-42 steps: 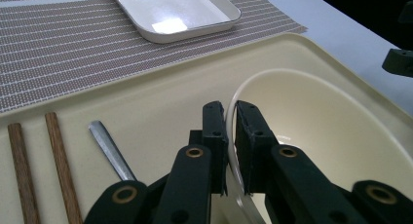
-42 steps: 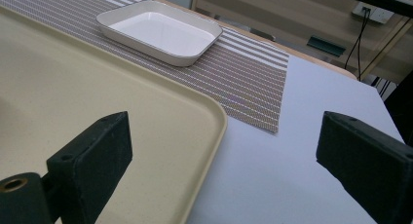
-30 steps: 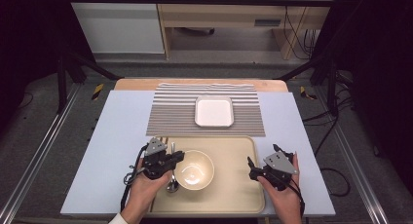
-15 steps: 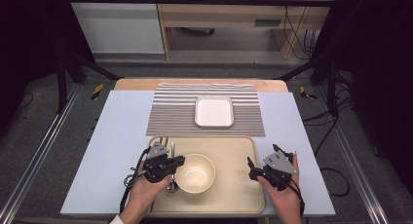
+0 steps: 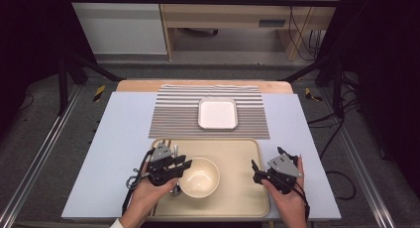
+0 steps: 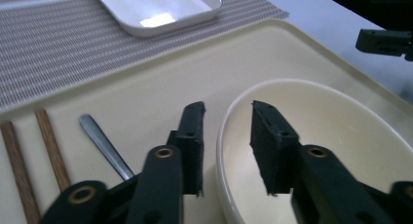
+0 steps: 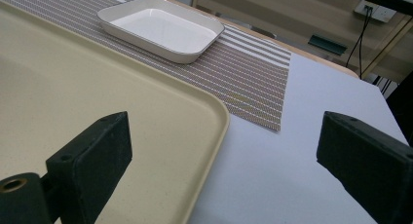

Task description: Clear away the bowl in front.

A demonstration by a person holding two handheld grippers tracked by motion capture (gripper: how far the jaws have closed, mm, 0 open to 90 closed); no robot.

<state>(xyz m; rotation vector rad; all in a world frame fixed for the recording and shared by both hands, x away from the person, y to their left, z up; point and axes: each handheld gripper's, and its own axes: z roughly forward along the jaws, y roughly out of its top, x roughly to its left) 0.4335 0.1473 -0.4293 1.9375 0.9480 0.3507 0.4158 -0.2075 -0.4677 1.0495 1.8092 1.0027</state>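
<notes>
A cream bowl (image 5: pixel 199 177) (image 6: pixel 316 136) sits on the beige tray (image 5: pixel 237 153) (image 6: pixel 160 83). My left gripper (image 5: pixel 184 164) (image 6: pixel 226 109) straddles the bowl's left rim, one jaw outside and one inside. Its jaws have just been opening, and a gap shows on each side of the rim, so the pads do not press on it. My right gripper (image 5: pixel 267 157) (image 7: pixel 231 134) stands wide open over the tray's right edge (image 7: pixel 214 112), holding nothing.
A white rectangular dish (image 5: pixel 217 113) (image 7: pixel 163 29) rests on a striped mat (image 5: pixel 173 114) behind the tray. Two wooden chopsticks (image 6: pixel 48 146) and a metal spoon (image 6: pixel 102 143) lie on the tray left of the bowl. A pale blue sheet (image 5: pixel 119 134) covers the table.
The bowl has slid slightly toward the person with the left gripper. The left jaws, closed on the rim before, now stand apart around it. The right gripper has stayed put.
</notes>
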